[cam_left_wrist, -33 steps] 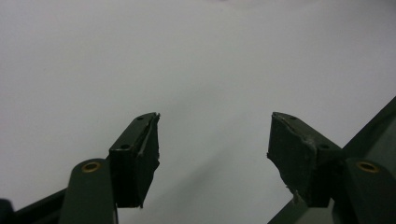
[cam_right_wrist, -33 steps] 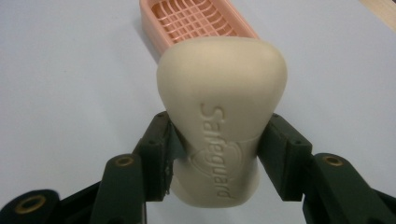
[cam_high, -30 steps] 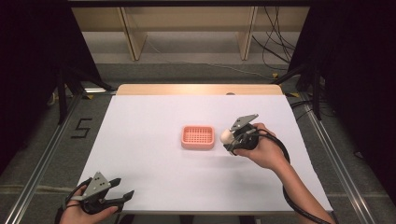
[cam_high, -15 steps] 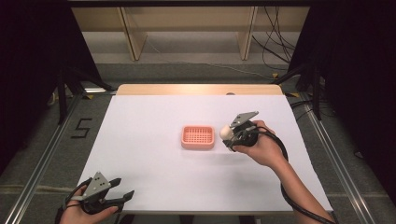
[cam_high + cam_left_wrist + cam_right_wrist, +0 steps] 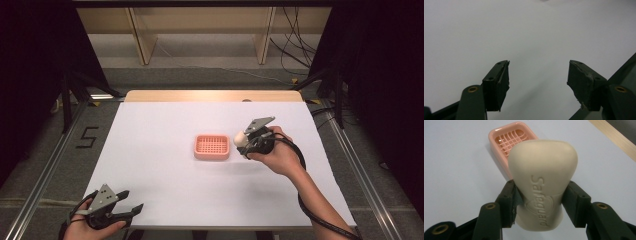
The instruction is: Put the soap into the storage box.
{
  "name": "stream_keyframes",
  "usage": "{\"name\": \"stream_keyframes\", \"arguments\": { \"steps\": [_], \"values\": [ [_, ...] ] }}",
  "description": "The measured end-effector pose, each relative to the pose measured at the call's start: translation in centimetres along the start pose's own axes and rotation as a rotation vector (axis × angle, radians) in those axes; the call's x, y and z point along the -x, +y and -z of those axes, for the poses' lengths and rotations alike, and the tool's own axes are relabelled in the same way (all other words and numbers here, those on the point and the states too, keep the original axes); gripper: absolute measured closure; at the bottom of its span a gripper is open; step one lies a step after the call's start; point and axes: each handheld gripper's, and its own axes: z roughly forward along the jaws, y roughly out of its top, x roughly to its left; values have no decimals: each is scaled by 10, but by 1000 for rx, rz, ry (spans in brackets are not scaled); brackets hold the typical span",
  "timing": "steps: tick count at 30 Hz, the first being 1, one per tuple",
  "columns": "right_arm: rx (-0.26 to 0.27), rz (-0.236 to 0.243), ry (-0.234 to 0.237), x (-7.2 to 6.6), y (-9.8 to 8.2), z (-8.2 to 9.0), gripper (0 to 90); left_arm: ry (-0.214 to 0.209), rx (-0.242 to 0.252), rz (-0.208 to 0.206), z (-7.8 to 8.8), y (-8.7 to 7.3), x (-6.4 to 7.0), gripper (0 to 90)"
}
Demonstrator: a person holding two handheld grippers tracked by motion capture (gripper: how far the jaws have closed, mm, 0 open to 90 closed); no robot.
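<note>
There is one cream soap bar (image 5: 541, 185) and one pink soap dish (image 5: 212, 147); the right gripper (image 5: 242, 142) clamps the bar just at 3 o'clock of the dish. The right gripper view reads "Safeguard" on it. The left gripper (image 5: 131, 209), at 7 o'clock of the dish, is wide open and empty.

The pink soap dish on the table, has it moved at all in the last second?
No. The pink soap dish sits at the same spot on the white table, measured against the table's wooden far edge.

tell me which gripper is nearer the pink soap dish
Right. The right gripper, holding the soap bar, is just beside the soap dish; the left gripper sits open at the table's near corner.
</note>
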Motion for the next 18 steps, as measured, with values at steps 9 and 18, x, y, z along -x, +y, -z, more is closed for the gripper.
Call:
{"name": "stream_keyframes", "arguments": {
  "steps": [9, 18],
  "values": [
    [8, -3, -3, 2, 3, -1, 500, 1, 13, 8, 0, 0, 1, 334],
    [2, -1, 4, 3, 6, -3, 500, 4, 14, -34, 0, 1, -2, 334]
  ]
}}
